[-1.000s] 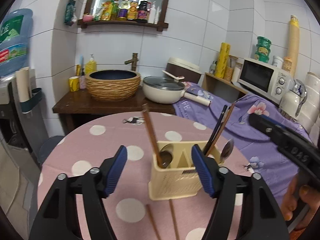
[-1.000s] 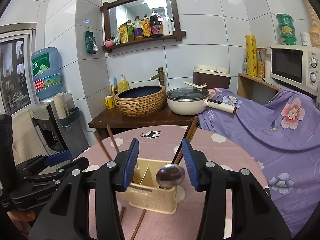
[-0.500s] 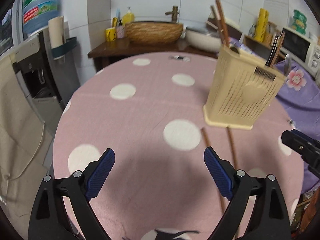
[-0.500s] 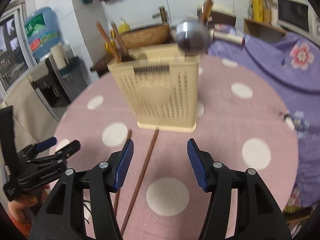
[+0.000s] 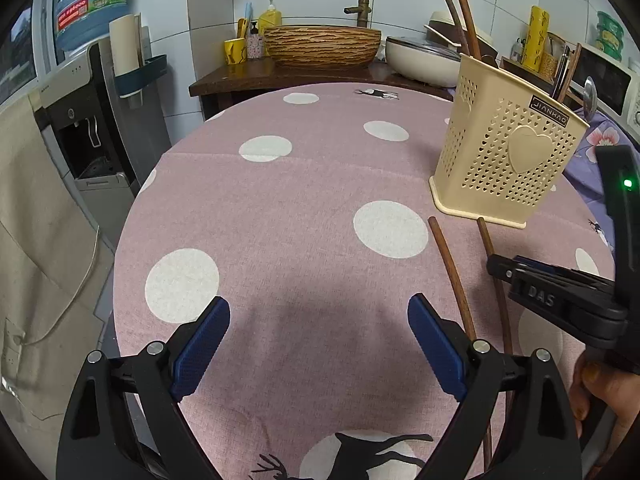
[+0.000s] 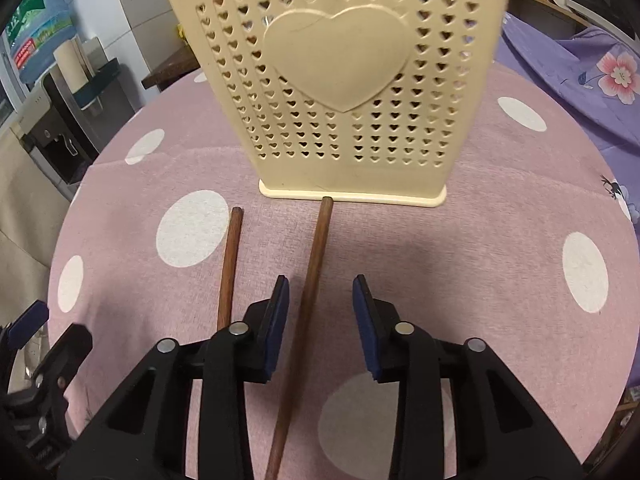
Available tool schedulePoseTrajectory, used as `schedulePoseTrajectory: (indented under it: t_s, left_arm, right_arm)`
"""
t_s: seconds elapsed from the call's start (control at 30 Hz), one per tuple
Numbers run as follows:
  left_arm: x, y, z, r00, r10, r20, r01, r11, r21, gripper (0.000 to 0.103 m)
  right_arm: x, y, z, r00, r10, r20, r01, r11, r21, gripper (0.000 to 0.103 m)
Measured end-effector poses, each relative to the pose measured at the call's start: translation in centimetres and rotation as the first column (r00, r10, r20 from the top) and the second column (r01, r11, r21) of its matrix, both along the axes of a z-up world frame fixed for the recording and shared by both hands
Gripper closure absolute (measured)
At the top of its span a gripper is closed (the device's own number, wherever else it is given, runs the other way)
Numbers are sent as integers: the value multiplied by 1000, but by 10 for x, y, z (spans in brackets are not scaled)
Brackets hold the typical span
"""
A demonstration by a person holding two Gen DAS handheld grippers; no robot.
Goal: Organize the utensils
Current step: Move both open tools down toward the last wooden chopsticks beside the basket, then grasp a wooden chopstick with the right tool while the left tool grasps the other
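— On the desk, what is seen under the pink dotted cloth?

— Two brown chopsticks are laid side by side before the cream utensil holder, the right one's far end touching its base. Its top is cut off in the right wrist view, so its contents cannot be told there.

— And from the left wrist view?

— More chopsticks and a spoon are seen standing in the holder; its inner compartments are hidden.

— How is the right claw set?

— Its jaws are narrowed and have just been closing, with the right chopstick lying between them; contact by the pads cannot be seen, and the stick's near end is cut off.

— The left claw?

— It is spread wide over bare cloth, with nothing between its pads. A hand on the right claw is only partly shown.
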State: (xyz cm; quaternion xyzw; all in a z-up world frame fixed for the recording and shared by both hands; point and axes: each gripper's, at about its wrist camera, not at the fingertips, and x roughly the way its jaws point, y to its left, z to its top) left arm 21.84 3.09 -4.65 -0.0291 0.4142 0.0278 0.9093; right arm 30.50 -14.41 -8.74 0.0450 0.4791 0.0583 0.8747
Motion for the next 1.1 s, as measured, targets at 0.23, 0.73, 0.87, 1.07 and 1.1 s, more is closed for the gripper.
schedulePoseTrajectory:
  t_s: [0.23, 0.73, 0.87, 1.07, 1.1]
  left_arm:
    - [0, 1, -3, 1000, 3, -8, -3, 1000, -23, 17]
    - [7, -40, -14, 993, -107, -42, 105, 993, -47, 29]
    - [14, -54, -17, 988, -142, -59, 139, 989, -57, 35]
    - [33, -76, -19, 982, -175, -75, 168, 982, -92, 42]
    - [36, -81, -20, 980, -184, -79, 177, 981, -86, 43]
  right_arm:
    - [11, 15, -2, 1000, -9, 24, 11, 998, -64, 78]
    - [1, -15, -1, 999, -6, 37, 7, 1000, -11, 94]
    - [-9, -44, 0, 999, -38, 33, 38, 999, 27, 94]
    - [-22, -70, -2, 998, -60, 37, 59, 998, 18, 94]
    - [-24, -75, -2, 997, -63, 37, 62, 998, 23, 94]
